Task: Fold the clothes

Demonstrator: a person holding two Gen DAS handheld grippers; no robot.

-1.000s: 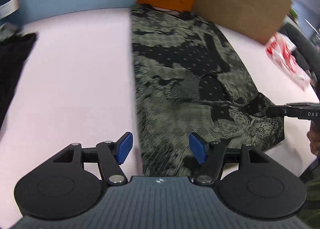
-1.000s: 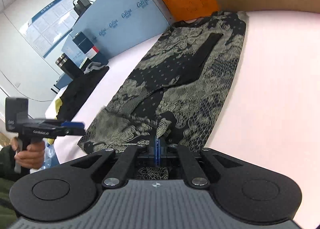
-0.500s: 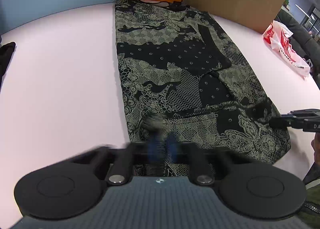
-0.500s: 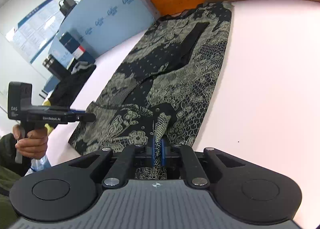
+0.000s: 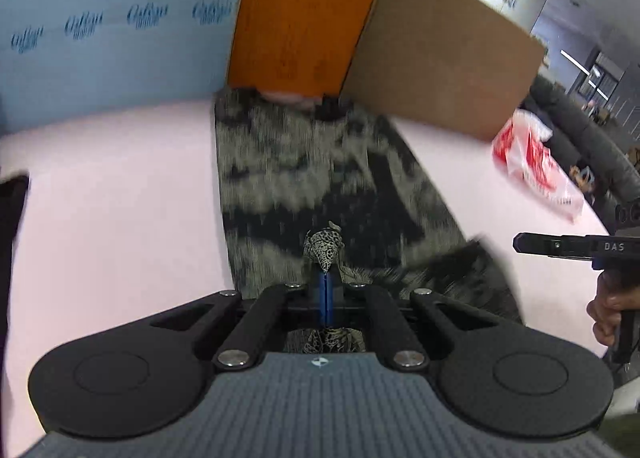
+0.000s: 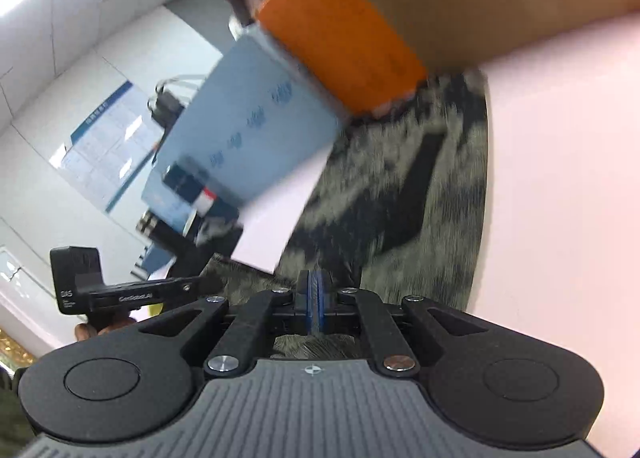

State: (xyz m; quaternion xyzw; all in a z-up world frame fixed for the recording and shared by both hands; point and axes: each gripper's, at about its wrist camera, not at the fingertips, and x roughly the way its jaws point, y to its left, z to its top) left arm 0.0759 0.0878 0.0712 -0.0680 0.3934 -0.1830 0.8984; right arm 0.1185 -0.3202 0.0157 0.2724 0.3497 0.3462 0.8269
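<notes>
Stretching away from both grippers toward the boxes (image 5: 360,38) at the far side, the garment (image 5: 312,170) lay with its long axis running straight ahead on the pink desk (image 5: 112,198), its neckline touching the orange box (image 5: 304,18). Bare desk lay on both sides of it: a wide stretch to the left out to a dark heap (image 5: 12,218) at the edge, and a stretch to the right with a red-and-white bag (image 5: 532,166) well apart from the cloth. That left room to carry the near hem forward over the body, which I judged to be the coming fold; the boxes closed off the far end, so the hem had to land short of them.

Each near corner of the garment was already held. The left gripper (image 5: 325,290) was closed on a pinch of patterned cloth that stood up between its blue pads. The right gripper (image 6: 316,298) was likewise closed, and cloth showed just beyond and under its pads, so it appeared to grip the hem too, though blur made the pinch hard to see. Both sat side by side at the near edge, equally close to the garment.
</notes>
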